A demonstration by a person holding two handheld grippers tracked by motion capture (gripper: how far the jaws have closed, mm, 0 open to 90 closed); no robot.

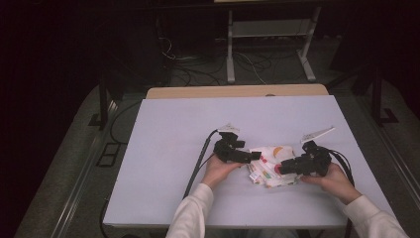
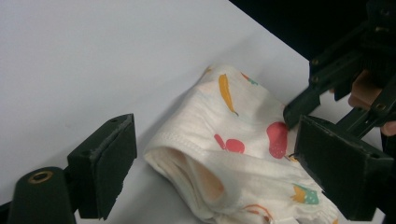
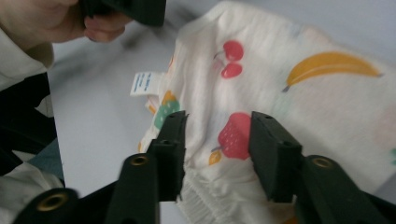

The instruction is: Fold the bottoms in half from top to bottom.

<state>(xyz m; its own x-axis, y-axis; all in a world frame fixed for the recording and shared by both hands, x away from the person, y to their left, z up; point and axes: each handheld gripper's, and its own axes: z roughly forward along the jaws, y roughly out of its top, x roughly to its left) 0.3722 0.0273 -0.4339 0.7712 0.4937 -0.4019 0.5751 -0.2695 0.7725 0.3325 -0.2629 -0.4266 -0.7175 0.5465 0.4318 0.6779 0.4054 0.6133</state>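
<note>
A small white cloth [image 1: 267,176] printed with fruit lies folded in a bundle on the pale table [image 1: 173,148], right of centre. My left gripper [image 1: 255,155] points at the cloth's left edge and my right gripper [image 1: 280,169] at its right side. In the left gripper view the jaws of the left gripper [image 2: 219,135] stand wide apart, with the rolled end of the cloth [image 2: 233,121] lying between them unpinched. In the right gripper view the right gripper [image 3: 217,126] is open just over the cloth [image 3: 289,93], a strawberry print showing in the gap. A white label [image 3: 145,83] sticks out of the cloth.
A wooden strip [image 1: 237,91] borders the table's far edge. Beyond it are a dark floor with cables [image 1: 198,69] and a white stand's legs [image 1: 230,54]. Cables trail from both grippers toward the near edge. Bare table surface stretches left and behind the cloth.
</note>
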